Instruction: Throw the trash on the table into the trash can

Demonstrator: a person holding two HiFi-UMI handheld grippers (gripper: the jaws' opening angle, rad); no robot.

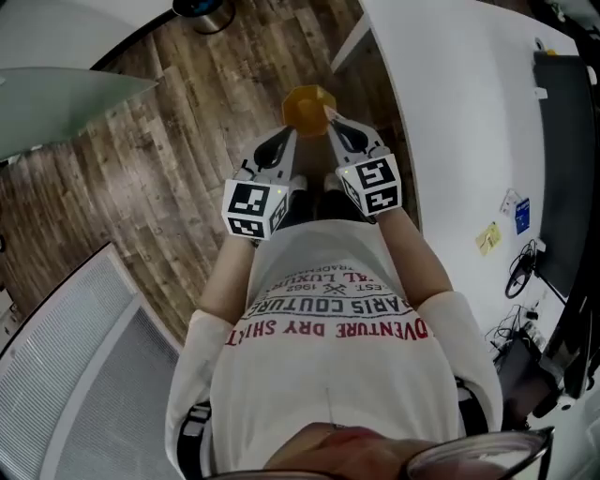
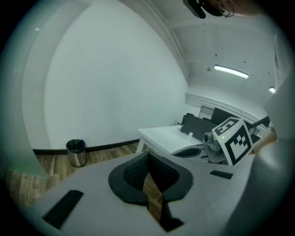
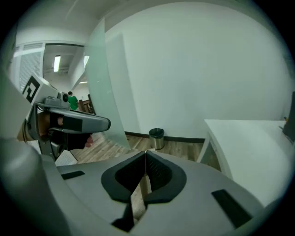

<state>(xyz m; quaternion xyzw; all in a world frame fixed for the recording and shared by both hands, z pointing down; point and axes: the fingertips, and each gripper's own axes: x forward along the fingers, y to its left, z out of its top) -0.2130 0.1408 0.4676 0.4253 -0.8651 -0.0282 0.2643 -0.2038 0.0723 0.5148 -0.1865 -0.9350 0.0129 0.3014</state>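
An orange crumpled piece of trash (image 1: 305, 103) hangs over the wooden floor just beyond both gripper tips. My right gripper (image 1: 330, 120) touches its right edge. Its jaws are shut, and the right gripper view (image 3: 146, 154) shows a tan sliver pinched at the tips. My left gripper (image 1: 287, 133) is close beside it on the left, with shut jaws (image 2: 148, 156) holding nothing visible. The small metal trash can (image 3: 156, 138) stands by the far wall, (image 2: 76, 152) left of the table. It also shows at the top edge of the head view (image 1: 208, 11).
The white table (image 1: 459, 112) runs along my right, with a black screen (image 1: 562, 141) and cables on it. A frosted glass partition (image 3: 103, 83) stands to the left. A slatted white panel (image 1: 75, 356) fills the lower left. Wooden floor (image 1: 187, 141) lies ahead.
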